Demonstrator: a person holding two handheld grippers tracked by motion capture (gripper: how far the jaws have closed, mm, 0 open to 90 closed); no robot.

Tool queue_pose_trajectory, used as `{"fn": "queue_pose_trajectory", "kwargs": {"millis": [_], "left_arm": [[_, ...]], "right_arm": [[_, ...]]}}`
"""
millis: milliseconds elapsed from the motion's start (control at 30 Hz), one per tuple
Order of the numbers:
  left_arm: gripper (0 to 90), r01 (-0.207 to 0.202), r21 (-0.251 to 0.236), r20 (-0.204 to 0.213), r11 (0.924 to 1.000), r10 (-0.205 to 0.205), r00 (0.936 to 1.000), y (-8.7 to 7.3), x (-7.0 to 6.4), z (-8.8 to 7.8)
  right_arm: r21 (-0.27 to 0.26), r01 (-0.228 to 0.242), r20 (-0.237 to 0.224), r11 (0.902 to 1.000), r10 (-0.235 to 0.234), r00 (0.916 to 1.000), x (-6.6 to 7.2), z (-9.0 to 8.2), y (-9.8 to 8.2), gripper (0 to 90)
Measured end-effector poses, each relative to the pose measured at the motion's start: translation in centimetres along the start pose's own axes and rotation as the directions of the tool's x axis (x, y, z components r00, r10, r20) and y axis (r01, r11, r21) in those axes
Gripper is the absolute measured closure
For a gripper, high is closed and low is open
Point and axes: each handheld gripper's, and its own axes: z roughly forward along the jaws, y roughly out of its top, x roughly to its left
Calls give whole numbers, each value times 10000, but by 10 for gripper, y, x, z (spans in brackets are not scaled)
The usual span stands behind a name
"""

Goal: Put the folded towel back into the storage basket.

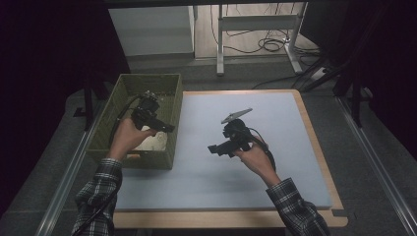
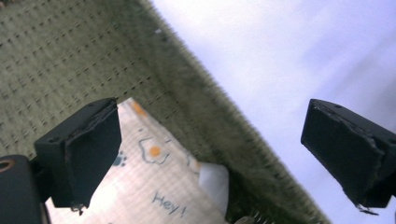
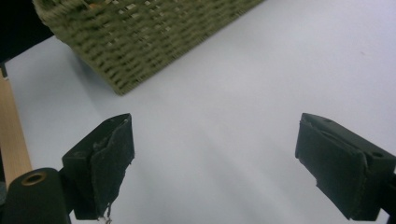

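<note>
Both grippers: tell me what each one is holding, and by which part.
Nothing is held. The left gripper hangs open over the printed cloth lying in the green basket; the right gripper is open above the bare mat.

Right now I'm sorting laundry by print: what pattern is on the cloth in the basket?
Cream cloth with small orange-and-outline doodles and "Hey!" lettering; clearest in the left gripper view.

Left gripper [image 1: 169, 129] sits left of centre, jaws spread wide; right gripper [image 1: 212, 149] hangs near the middle, equally agape (both plaid-sleeved forearms enter from the bottom edge)
</note>
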Motion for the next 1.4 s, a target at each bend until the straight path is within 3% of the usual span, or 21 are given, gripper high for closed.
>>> {"fn": "queue_pose_trajectory", "kwargs": {"millis": [167, 433, 600, 767, 900, 1133, 1300, 1400], "left_arm": [[34, -266, -53, -74, 9996, 265, 9996, 6, -15, 4], [34, -979, -334, 314, 9946, 989, 9946, 18, -49, 12], [30, -1473, -589, 455, 9873, 1501, 9876, 22, -77, 19], [25, -1953, -1041, 542, 9752, 2016, 9780, 17, -105, 29], [26, -2034, -1435, 850, 9685, 2169, 9725, 7, -123, 40], [25, -2481, -1820, 863, 9515, 2668, 9599, -19, -148, 64], [22, -2626, -1810, 782, 9478, 2800, 9568, -45, -161, 84], [19, -2626, -1710, 665, 9497, 2770, 9586, -59, -165, 94]], "right_arm": [[18, -93, 249, 10000, 92, 9996, -12, -9, -15, 106], [166, 27, 584, 9999, -37, 9983, -21, -23, -38, 101], [158, 27, 774, 9999, -39, 9970, -26, -35, -51, 98], [11, -270, 660, 9996, 268, 9975, -30, -50, -71, 97], [-122, -428, 837, 9990, 437, 9955, -35, -60, -89, 96], [-188, -500, 1419, 9986, 522, 9885, -44, -71, -125, 95], [-214, -420, 1854, 9989, 453, 9816, -44, -73, -146, 90], [-186, -308, 2064, 9994, 340, 9779, -42, -72, -156, 83]]}}
